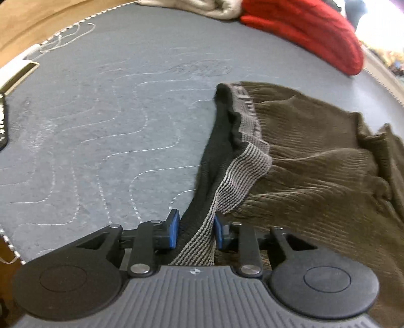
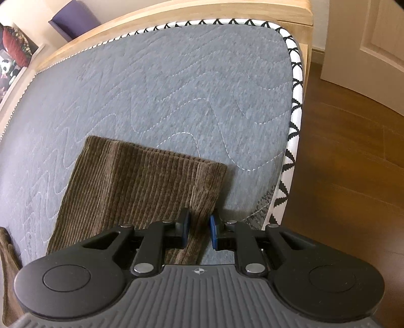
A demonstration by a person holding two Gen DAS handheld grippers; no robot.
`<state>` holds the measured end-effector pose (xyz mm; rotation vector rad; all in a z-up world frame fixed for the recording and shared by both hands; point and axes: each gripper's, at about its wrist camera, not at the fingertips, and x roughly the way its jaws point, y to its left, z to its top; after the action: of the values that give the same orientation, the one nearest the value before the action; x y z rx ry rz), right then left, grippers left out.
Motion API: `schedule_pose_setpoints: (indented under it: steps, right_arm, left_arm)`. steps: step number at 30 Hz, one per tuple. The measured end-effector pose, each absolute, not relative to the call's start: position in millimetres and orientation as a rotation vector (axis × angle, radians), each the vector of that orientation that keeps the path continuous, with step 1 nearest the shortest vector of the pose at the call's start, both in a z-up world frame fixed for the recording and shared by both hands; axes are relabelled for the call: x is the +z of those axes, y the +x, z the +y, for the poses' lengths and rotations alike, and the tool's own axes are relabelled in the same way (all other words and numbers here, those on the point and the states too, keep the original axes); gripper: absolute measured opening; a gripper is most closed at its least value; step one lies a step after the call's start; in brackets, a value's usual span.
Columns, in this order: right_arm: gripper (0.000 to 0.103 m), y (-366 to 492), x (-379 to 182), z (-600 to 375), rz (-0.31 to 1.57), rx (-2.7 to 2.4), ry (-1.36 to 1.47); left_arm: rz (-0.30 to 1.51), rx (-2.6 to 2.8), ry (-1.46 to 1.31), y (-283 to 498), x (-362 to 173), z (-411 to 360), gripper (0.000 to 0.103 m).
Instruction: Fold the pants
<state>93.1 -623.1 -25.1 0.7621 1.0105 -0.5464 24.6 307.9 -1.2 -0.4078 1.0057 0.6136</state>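
Note:
Brown corduroy pants (image 1: 315, 161) lie on a grey quilted mattress (image 1: 101, 126). Their striped elastic waistband (image 1: 242, 174) and black lining run down into my left gripper (image 1: 195, 230), which is shut on the waistband. In the right wrist view a pant leg (image 2: 141, 181) lies flat with its hem toward the far side. My right gripper (image 2: 199, 230) is shut on the right edge of that leg, near the mattress's right border.
A red knit garment (image 1: 308, 30) and a beige one (image 1: 202, 7) lie at the far edge of the mattress. The black-and-white mattress border (image 2: 293, 126), a wooden bed frame (image 2: 176, 17) and the wood floor (image 2: 353, 164) are to the right.

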Motion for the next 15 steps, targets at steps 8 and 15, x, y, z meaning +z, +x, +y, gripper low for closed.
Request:
schedule_pose_setpoints:
  steps: [8, 15]
  right_arm:
    - [0.007, 91, -23, -628, 1.046, -0.550, 0.684]
    - [0.014, 106, 37, -620, 0.778, -0.713, 0.485]
  left_arm:
    - [1.034, 0.658, -0.297, 33, -4, 297, 0.060]
    - [0.674, 0.468, -0.044, 17, 30, 212, 0.078]
